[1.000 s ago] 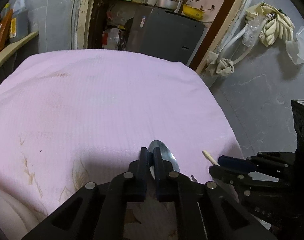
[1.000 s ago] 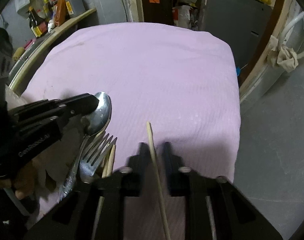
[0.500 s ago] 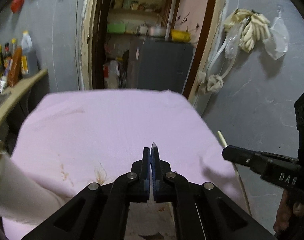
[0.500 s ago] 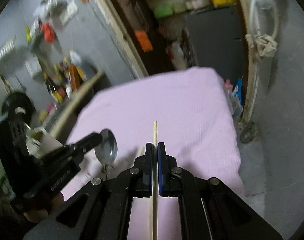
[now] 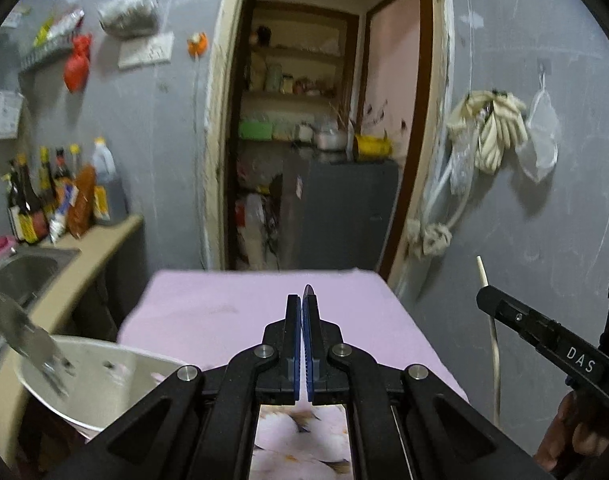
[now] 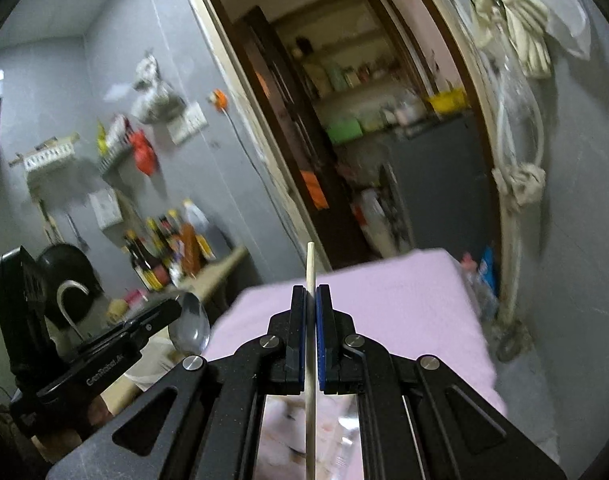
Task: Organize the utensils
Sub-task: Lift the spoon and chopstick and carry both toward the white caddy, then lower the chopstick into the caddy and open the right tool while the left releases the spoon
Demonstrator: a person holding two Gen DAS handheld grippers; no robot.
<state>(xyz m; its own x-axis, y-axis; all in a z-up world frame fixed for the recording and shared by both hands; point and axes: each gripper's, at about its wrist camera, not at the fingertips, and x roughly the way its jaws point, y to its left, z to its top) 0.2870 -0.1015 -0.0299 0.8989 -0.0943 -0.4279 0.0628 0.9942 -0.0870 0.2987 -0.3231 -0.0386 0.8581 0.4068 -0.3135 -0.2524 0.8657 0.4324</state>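
Note:
My left gripper (image 5: 303, 304) is shut on a steel spoon; only the spoon's thin edge (image 5: 307, 290) shows above the pads. In the right wrist view the spoon's bowl (image 6: 190, 328) shows at the left gripper's tip (image 6: 172, 308). My right gripper (image 6: 311, 294) is shut on a pale wooden chopstick (image 6: 310, 268) that runs upright between its pads. The left wrist view shows the chopstick (image 5: 489, 312) held by the right gripper (image 5: 484, 294) at the right. Both grippers are lifted above the pink cloth-covered table (image 5: 232, 312).
A round metal bowl (image 5: 116, 368) stands at the table's left edge, with a blurred metal utensil (image 5: 32, 344) over it. A counter with a sink (image 5: 28, 268) and bottles (image 5: 56, 196) lies left. A doorway (image 5: 316, 160) is ahead.
Both grippers have risen and tilted up from the table, the left with the spoon and the right with the chopstick. The fork and other chopsticks on the cloth have dropped out of view.

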